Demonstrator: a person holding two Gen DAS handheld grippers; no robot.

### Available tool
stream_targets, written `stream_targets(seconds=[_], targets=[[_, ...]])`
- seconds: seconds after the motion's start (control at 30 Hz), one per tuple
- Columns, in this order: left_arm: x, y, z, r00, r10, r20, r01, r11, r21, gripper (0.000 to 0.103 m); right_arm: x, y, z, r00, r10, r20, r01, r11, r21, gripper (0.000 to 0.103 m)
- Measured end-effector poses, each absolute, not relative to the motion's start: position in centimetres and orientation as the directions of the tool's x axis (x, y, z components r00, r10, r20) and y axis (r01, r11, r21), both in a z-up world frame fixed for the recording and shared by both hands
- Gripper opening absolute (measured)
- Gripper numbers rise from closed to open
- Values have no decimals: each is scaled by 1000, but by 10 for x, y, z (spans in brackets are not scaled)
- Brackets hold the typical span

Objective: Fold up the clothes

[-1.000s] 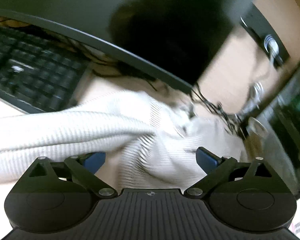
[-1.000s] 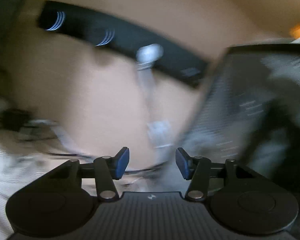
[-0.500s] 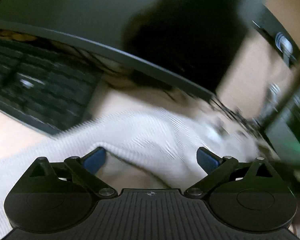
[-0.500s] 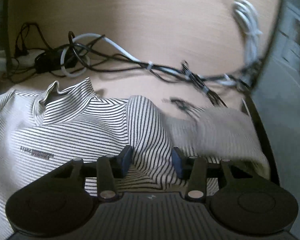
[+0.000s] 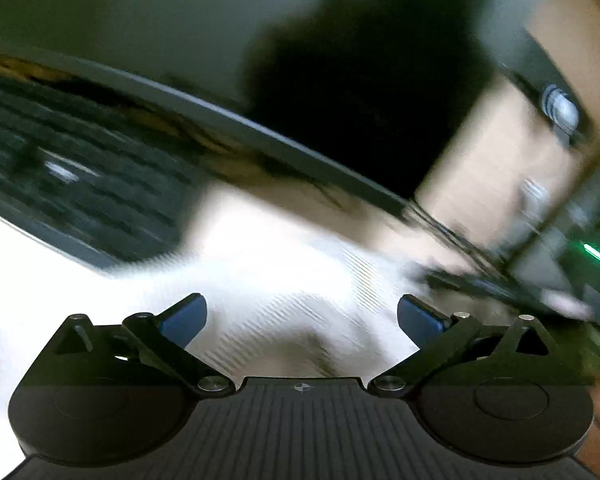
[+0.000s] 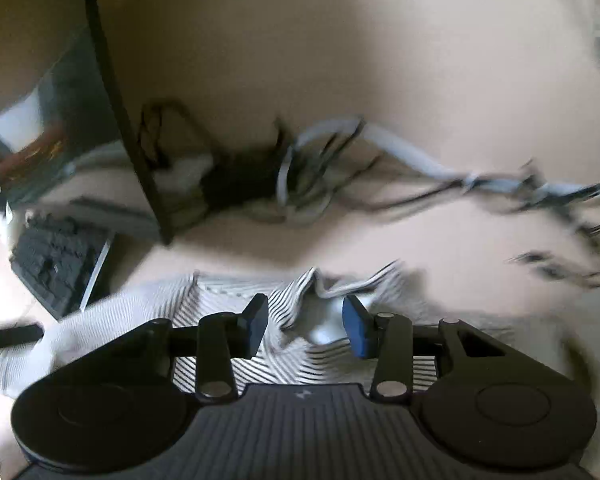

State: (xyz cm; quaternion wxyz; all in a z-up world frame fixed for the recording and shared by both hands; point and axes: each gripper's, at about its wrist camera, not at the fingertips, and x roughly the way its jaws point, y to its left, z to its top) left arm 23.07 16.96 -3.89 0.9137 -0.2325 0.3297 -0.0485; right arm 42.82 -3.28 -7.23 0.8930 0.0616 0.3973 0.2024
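A white shirt with thin dark stripes [image 6: 300,360] lies rumpled on the beige desk. In the right wrist view its collar [image 6: 316,284] stands up just ahead of my right gripper [image 6: 305,326], which is open with the jaws on either side of a raised fold. In the left wrist view the shirt [image 5: 292,292] shows blurred and bright. My left gripper [image 5: 300,316] is wide open just above the cloth, holding nothing.
A black keyboard [image 5: 72,200] lies at the left under a dark monitor [image 5: 220,40]. The monitor's edge [image 6: 116,112] and the keyboard [image 6: 60,268] also show in the right wrist view. A tangle of cables [image 6: 300,176] lies behind the shirt. A device with a green light [image 5: 596,256] is at the right.
My right gripper has swung left over the shirt toward the collar, and its jaws have opened a little wider. My left gripper stays open, shifting slightly over the cloth.
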Motion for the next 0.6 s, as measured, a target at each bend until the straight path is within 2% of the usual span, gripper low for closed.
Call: stream_targets(seconds=[0.03,0.07,0.23,0.4,0.53,0.57,0.6], targets=[[228,157,-41,770,-275,-576,-21,892,-452,103,434,-26,-76,587,426,-689,-337,902,271,14],[225,146,-44,763,-295,-575,18,899,-437,103,439,-18,-78,576,441,-689,-366,892,265,6],[214,101,-63,722,-329,-609,154,934,-322,103,467,11,-63,624,422,-658,-448,883,142,4],[207,94,-71,709,-298,-640,160,951,-266,103,480,14,-54,723,331,-606,-428,904,-17,2],[197,91,-74,720,-264,-642,214,964,-156,103,461,-16,-42,781,261,-567,-319,948,-3,7],[196,92,-73,724,-257,-640,220,966,-138,103,448,-26,-37,797,249,-550,-301,954,-5,10],[196,95,-73,729,-247,-639,216,968,-127,103,430,-35,-33,811,238,-535,-290,957,-15,17]])
